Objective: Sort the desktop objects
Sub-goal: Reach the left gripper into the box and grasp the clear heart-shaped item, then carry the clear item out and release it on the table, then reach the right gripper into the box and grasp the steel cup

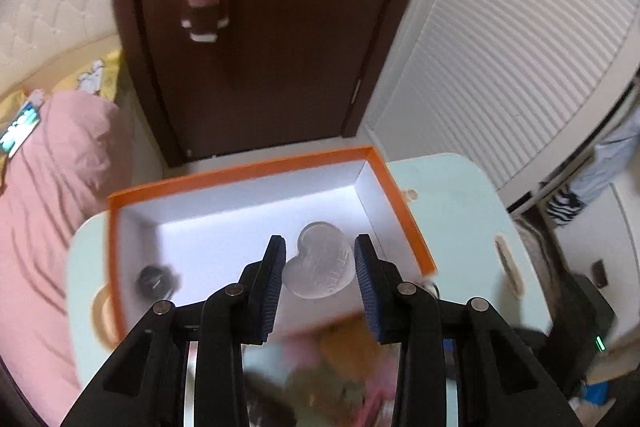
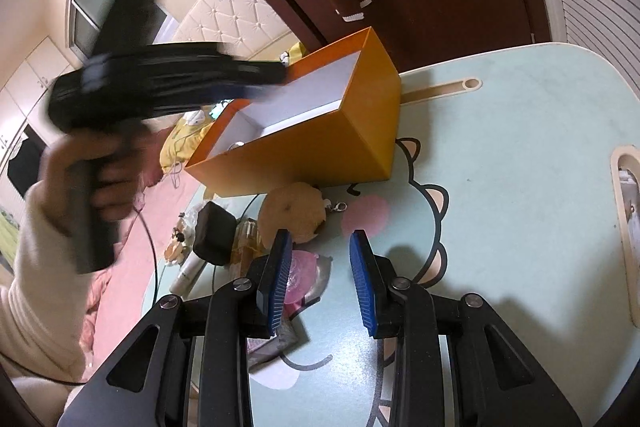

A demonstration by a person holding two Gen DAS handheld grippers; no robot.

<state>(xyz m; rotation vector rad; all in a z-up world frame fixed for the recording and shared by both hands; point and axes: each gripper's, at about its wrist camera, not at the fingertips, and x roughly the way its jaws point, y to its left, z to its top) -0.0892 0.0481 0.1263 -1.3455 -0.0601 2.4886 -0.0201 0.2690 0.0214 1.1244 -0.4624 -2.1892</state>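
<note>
Both tools spread wide, the left over the orange box.

My left tool (image 1: 320,267) hangs with its fingers wide apart above the white-lined orange box (image 1: 248,169), gripping nothing; a clear heart-shaped case (image 1: 320,265) shows between the pads, though I cannot tell whether it touches them, and a small dark round item (image 1: 154,281) sits in the box's near left corner. My right tool (image 2: 320,263) is spread wide and empty above the pale blue bench (image 2: 520,155), near a tan plush keychain (image 2: 292,213), a black pouch (image 2: 214,231) and a pink packet (image 2: 302,275).
</note>
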